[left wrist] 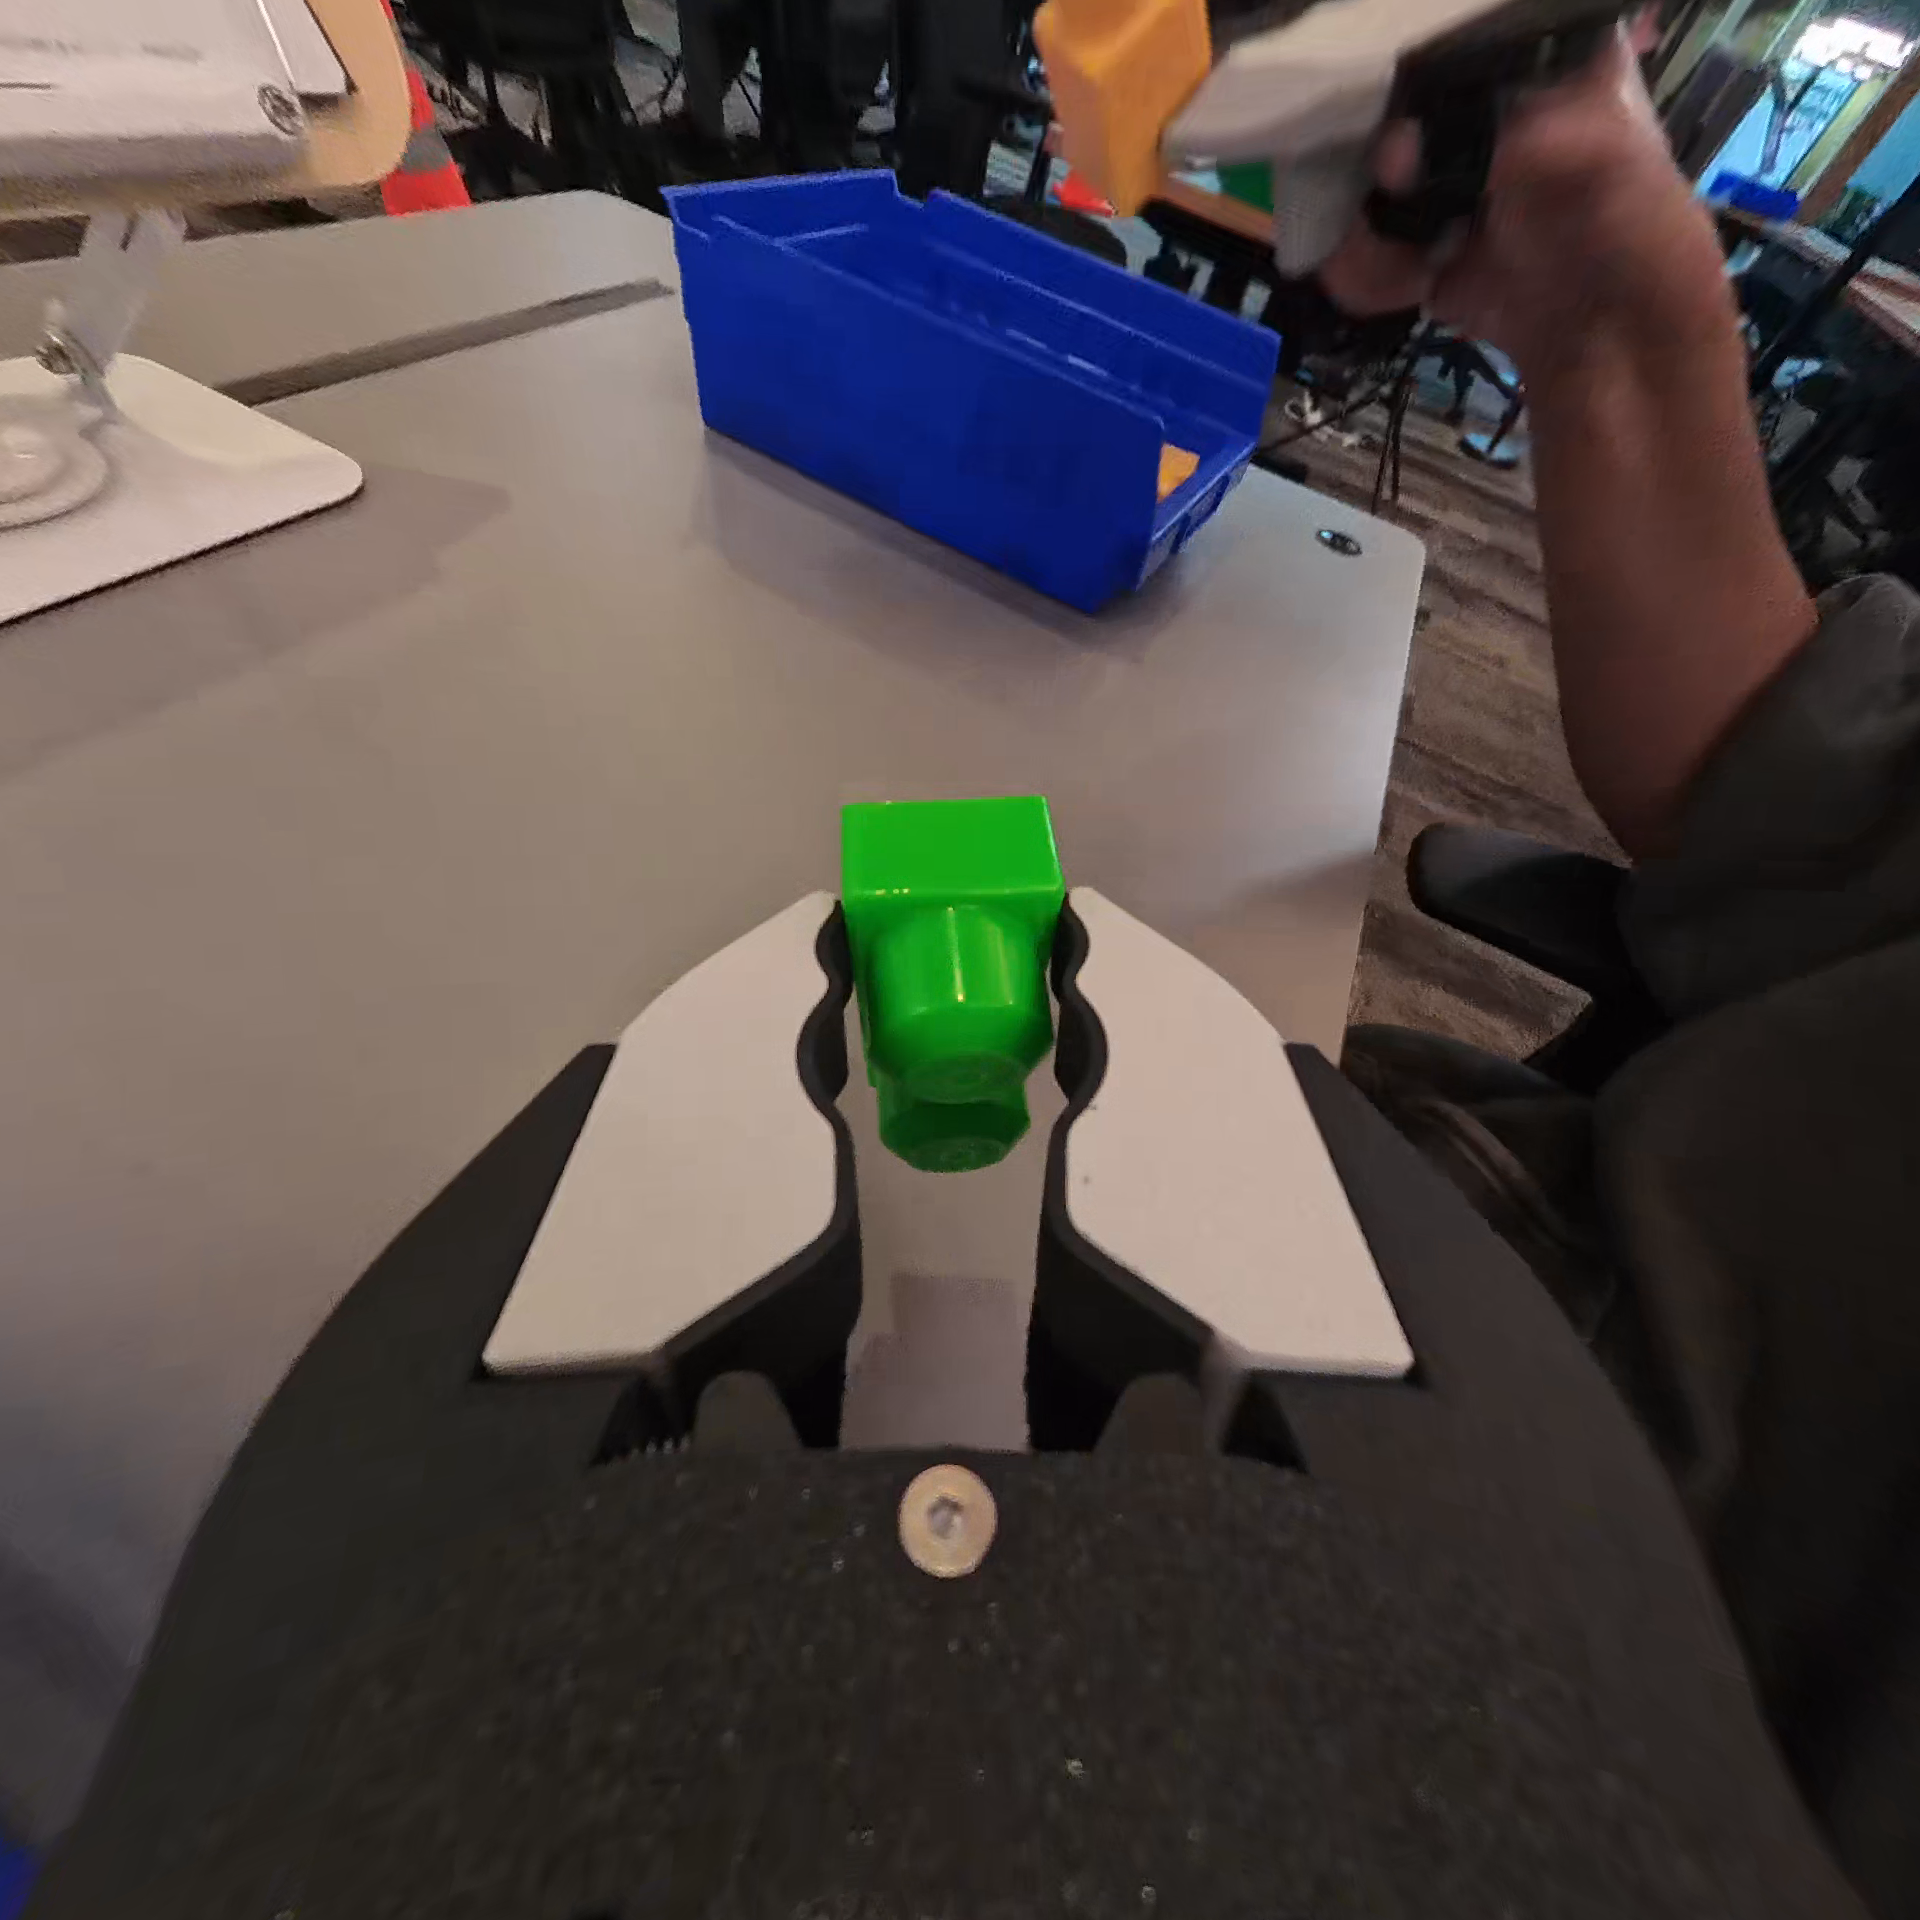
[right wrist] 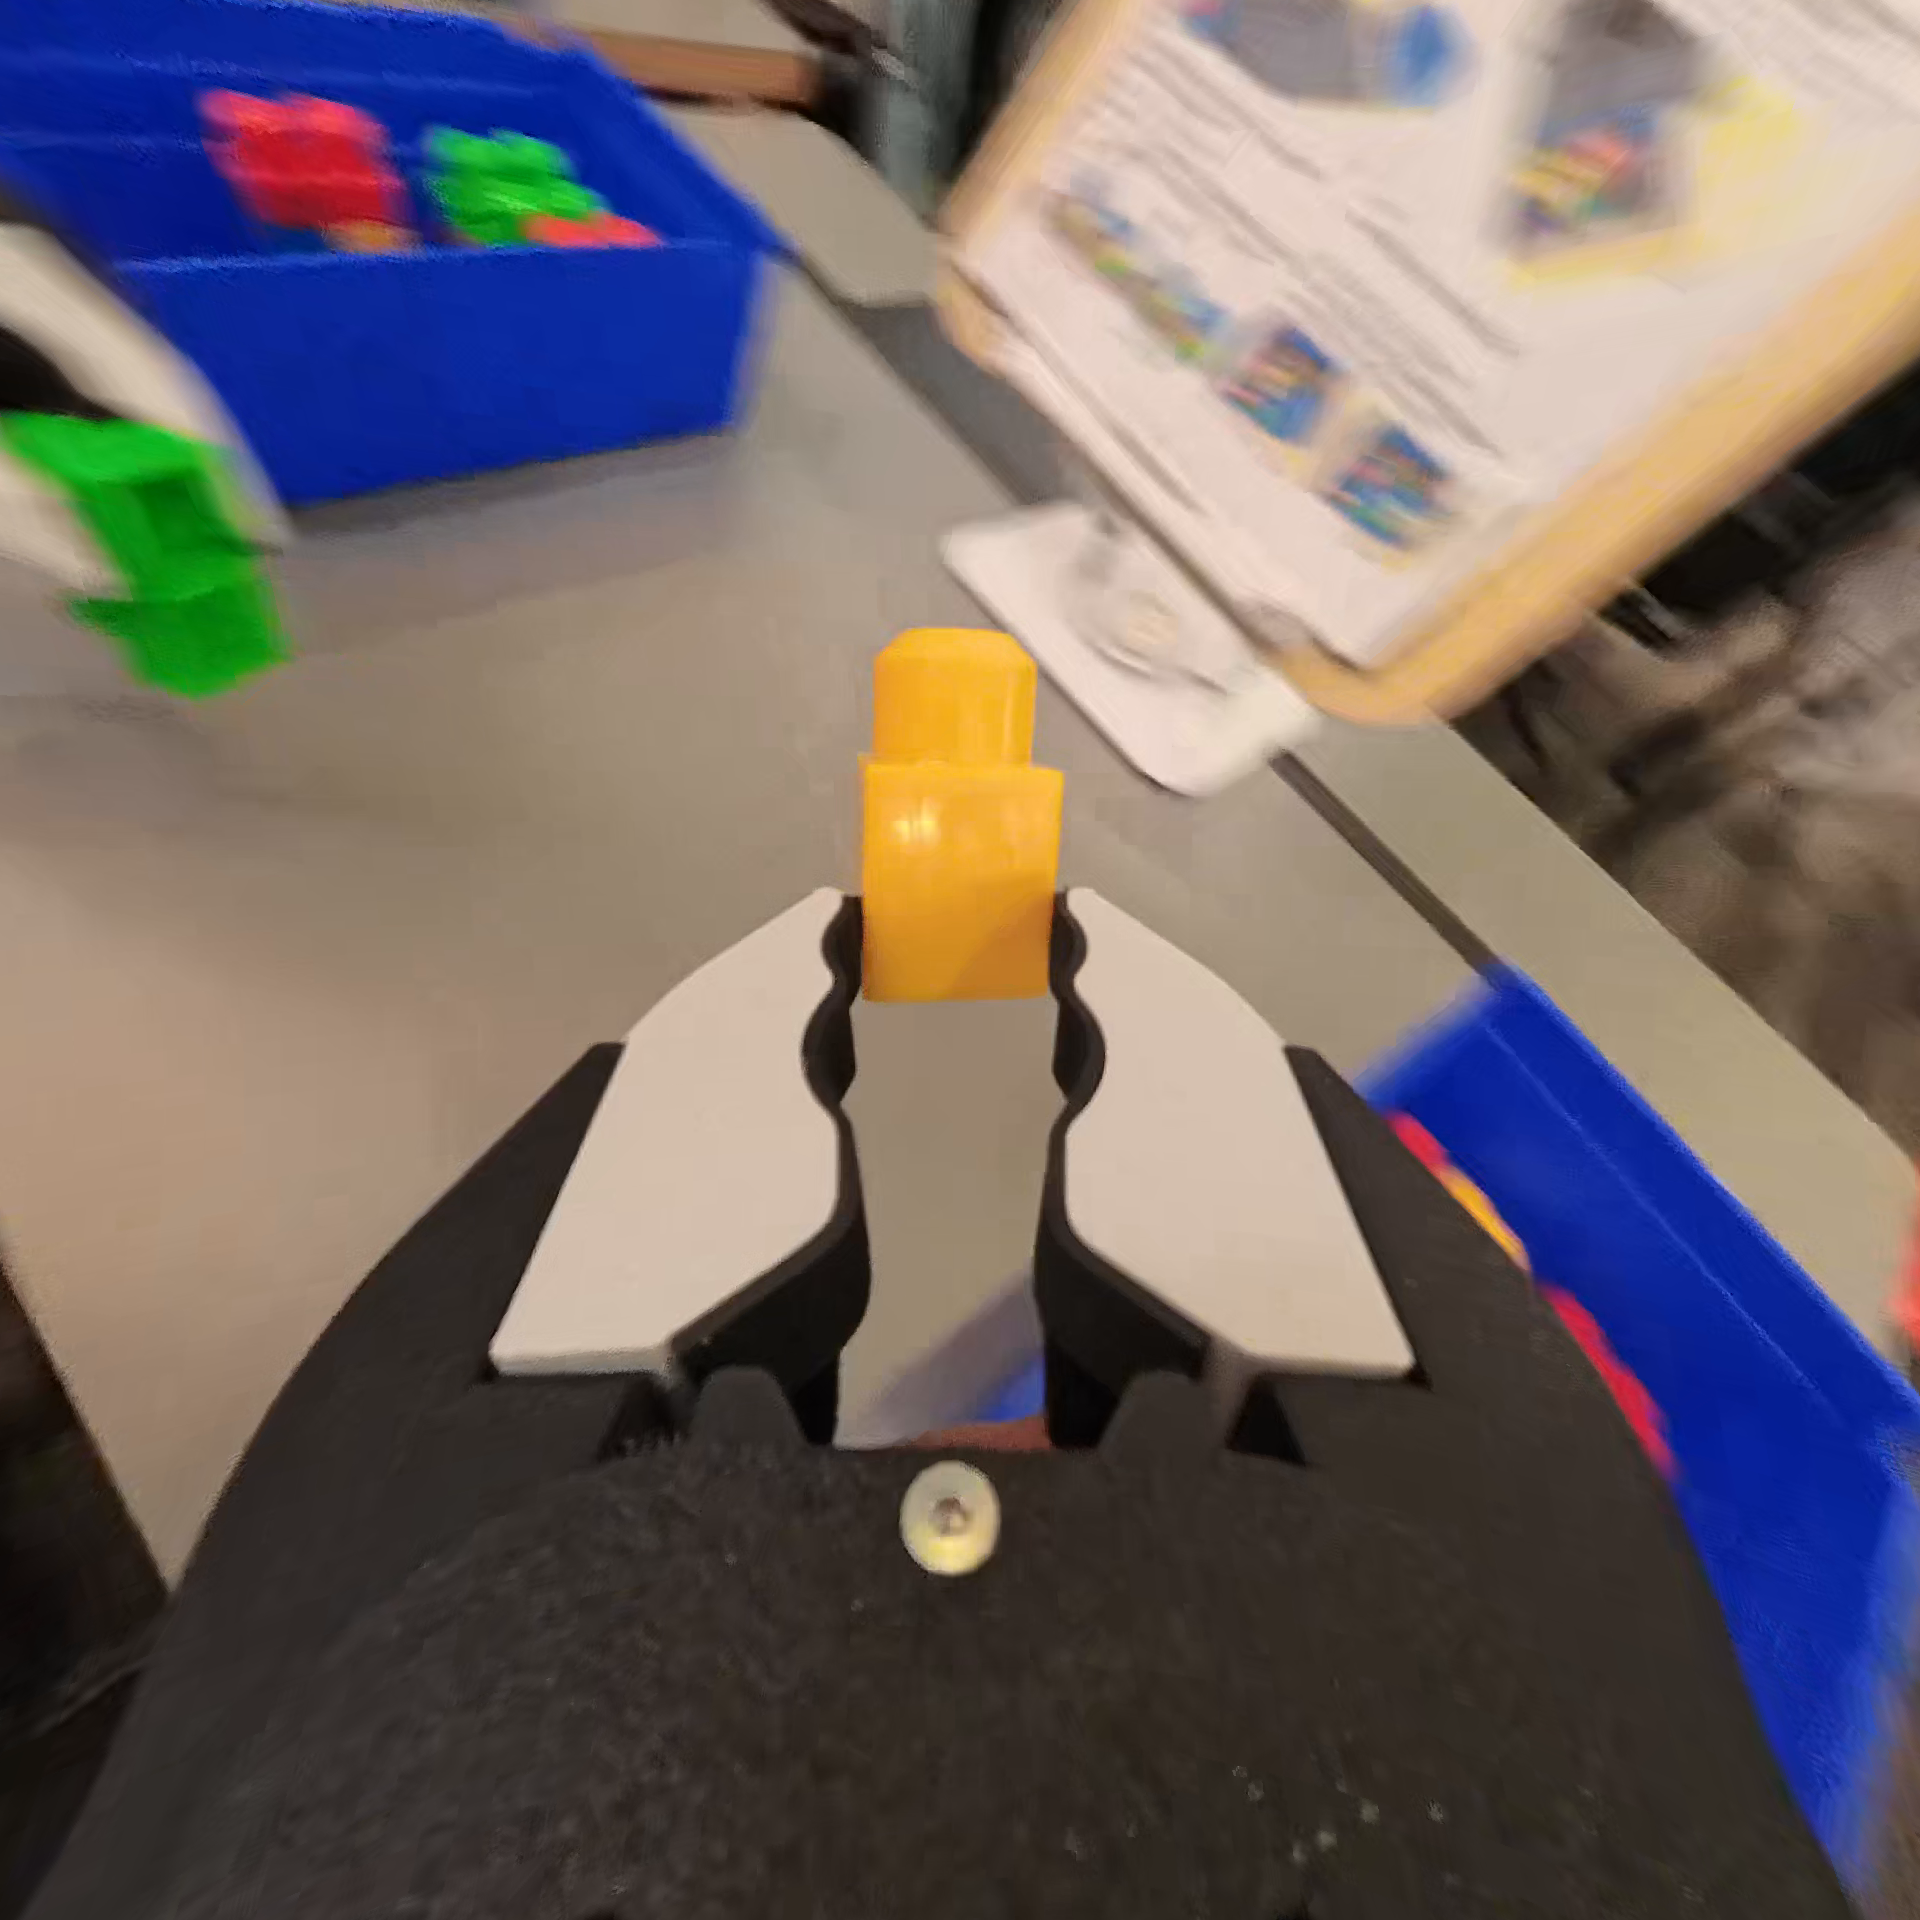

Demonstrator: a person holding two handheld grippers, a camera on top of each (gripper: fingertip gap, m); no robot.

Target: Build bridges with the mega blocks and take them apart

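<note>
My left gripper (left wrist: 951,940) is shut on a green mega block (left wrist: 951,966), its studs pointing back toward the camera, held over the grey table (left wrist: 416,831). My right gripper (right wrist: 956,935) is shut on an orange mega block (right wrist: 951,831), stud pointing away, above the table. In the left wrist view the right gripper (left wrist: 1195,135) shows blurred at the top right with the orange block (left wrist: 1122,94), held by a hand (left wrist: 1538,239). In the right wrist view the green block (right wrist: 166,551) and the left gripper's fingers (right wrist: 114,343) show at the left edge.
A blue bin (left wrist: 935,364) stands on the far side of the table; it holds red and green blocks (right wrist: 416,177). A second blue bin (right wrist: 1683,1299) with blocks is at the right. An instruction sheet on a white stand (right wrist: 1403,291) stands by the table edge (right wrist: 1351,810). Left tips to right tips: about 25 cm.
</note>
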